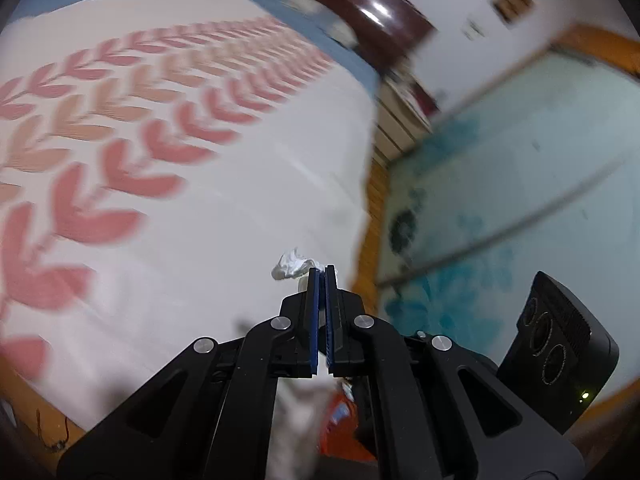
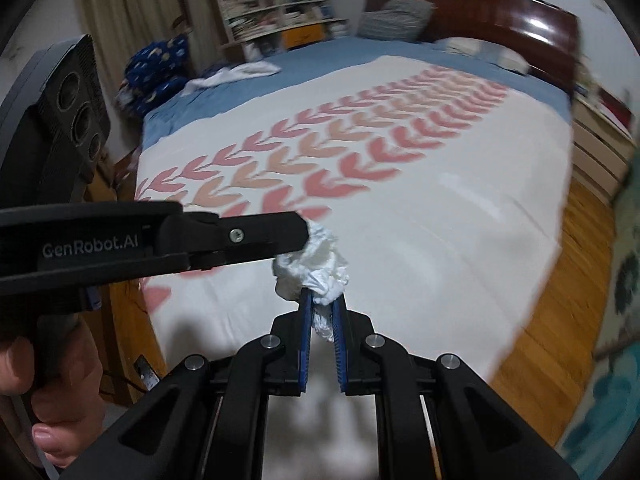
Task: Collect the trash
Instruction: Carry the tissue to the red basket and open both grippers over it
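My right gripper (image 2: 322,300) is shut on a crumpled white tissue (image 2: 316,266) and holds it in the air above the foot of the bed. My left gripper (image 1: 322,270) is shut, with a bit of crumpled white tissue (image 1: 290,266) at its tips. In the right wrist view the left gripper (image 2: 306,234) comes in from the left and its tip touches the same tissue wad. Both grippers meet above the white bedspread (image 2: 400,240).
The bed has a white cover with pink chevrons (image 1: 132,140), a blue sheet (image 2: 320,60) and a dark wooden headboard (image 2: 500,12). Wooden floor (image 2: 560,320) and a teal patterned rug (image 1: 520,200) lie right of the bed. An orange object (image 1: 340,424) shows below the left gripper. A bookshelf (image 2: 272,0) stands at the back.
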A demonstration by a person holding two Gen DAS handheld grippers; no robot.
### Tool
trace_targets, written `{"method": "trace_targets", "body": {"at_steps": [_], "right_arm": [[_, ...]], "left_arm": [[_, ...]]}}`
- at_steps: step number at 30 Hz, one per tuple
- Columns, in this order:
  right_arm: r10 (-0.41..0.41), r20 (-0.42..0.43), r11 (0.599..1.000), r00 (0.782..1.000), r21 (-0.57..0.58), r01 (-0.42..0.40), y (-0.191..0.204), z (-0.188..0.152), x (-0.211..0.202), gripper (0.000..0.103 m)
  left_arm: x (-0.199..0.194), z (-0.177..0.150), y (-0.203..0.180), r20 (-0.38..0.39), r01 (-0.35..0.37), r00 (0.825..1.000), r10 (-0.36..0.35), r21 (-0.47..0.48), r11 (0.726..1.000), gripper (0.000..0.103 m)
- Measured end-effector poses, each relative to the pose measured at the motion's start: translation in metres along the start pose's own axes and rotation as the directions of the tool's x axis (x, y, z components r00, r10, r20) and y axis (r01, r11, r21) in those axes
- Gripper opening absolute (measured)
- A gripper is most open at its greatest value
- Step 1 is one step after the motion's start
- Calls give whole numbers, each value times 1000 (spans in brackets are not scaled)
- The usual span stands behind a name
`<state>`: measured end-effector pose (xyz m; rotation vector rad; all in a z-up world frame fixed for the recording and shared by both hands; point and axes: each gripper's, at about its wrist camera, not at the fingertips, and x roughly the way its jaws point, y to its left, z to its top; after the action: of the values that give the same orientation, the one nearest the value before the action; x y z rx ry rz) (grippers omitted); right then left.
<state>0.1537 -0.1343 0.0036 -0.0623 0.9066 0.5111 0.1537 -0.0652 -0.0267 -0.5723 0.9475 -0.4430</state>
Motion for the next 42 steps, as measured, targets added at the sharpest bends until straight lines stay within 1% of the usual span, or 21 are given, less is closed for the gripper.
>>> {"method": "trace_targets", "body": {"at_steps": [2,3,4,5,7,8,10,11,14,16,17,20,22,25,27,29,31,35,37,40,42], "right_arm": [[-32,18,998,999,61,31,-21,-29,-35,12],[-25,32,994,999,103,21,-33,-39,-50,12],[-32,50,991,998,135,25,-44,-48,-66,12],[-83,67,985,994,158,72,-56,-63,-89,12],[-103,57,975,993,202,89,-74,-82,-110,12],[-108,54,968,993,232,93,-85,-93,-121,12],[-150,52,953,987,272,131,-104,-118,-146,12],[-173,50,944,984,294,151,-116,-134,-162,12],[-208,53,921,977,348,178,-139,-164,-191,11],[-250,47,895,967,392,212,-157,-191,-214,11],[-270,39,881,962,414,230,-166,-206,-224,11],[-286,18,842,958,482,242,-190,-248,-243,11],[-300,6,821,954,511,255,-204,-274,-252,11],[-306,-18,789,952,554,264,-223,-314,-259,11],[-301,-33,775,953,575,265,-232,-335,-258,11],[-289,-50,761,956,594,261,-239,-353,-253,11],[-280,-60,754,958,604,258,-238,-363,-246,11],[-260,-95,736,961,624,261,-239,-380,-229,11],[-248,-113,719,962,644,261,-242,-391,-221,11],[-254,-131,700,958,659,276,-245,-397,-215,13],[-261,-140,700,955,654,287,-248,-394,-209,14]], "left_arm": [[8,-18,-29,-36,27,999,-25,53,998,2],[12,-26,-42,-51,43,998,-39,73,996,2],[19,-39,-65,-76,65,995,-57,108,992,2],[23,-48,-78,-92,79,993,-68,126,989,2],[34,-70,-115,-142,127,984,-103,173,977,2],[38,-78,-128,-158,139,981,-108,196,971,2],[50,-97,-160,-195,170,973,-124,242,955,2],[55,-105,-171,-213,181,969,-127,258,949,2],[77,-135,-210,-273,215,953,-130,312,925,2],[90,-154,-230,-310,232,943,-124,343,910,2],[98,-166,-242,-336,244,934,-120,356,902,2],[116,-190,-267,-386,264,917,-103,392,882,2],[130,-206,-280,-418,269,905,-79,417,868,2],[153,-234,-294,-466,265,885,-19,469,843,2],[162,-246,-298,-481,259,876,10,489,833,2],[173,-259,-298,-501,250,864,46,507,825,2],[186,-272,-296,-524,241,848,85,522,818,2],[193,-288,-290,-544,223,828,139,547,807,2],[198,-291,-290,-544,215,825,157,557,802,2],[205,-292,-288,-545,199,820,174,558,806,3],[209,-294,-288,-544,192,820,181,558,807,3]]}}
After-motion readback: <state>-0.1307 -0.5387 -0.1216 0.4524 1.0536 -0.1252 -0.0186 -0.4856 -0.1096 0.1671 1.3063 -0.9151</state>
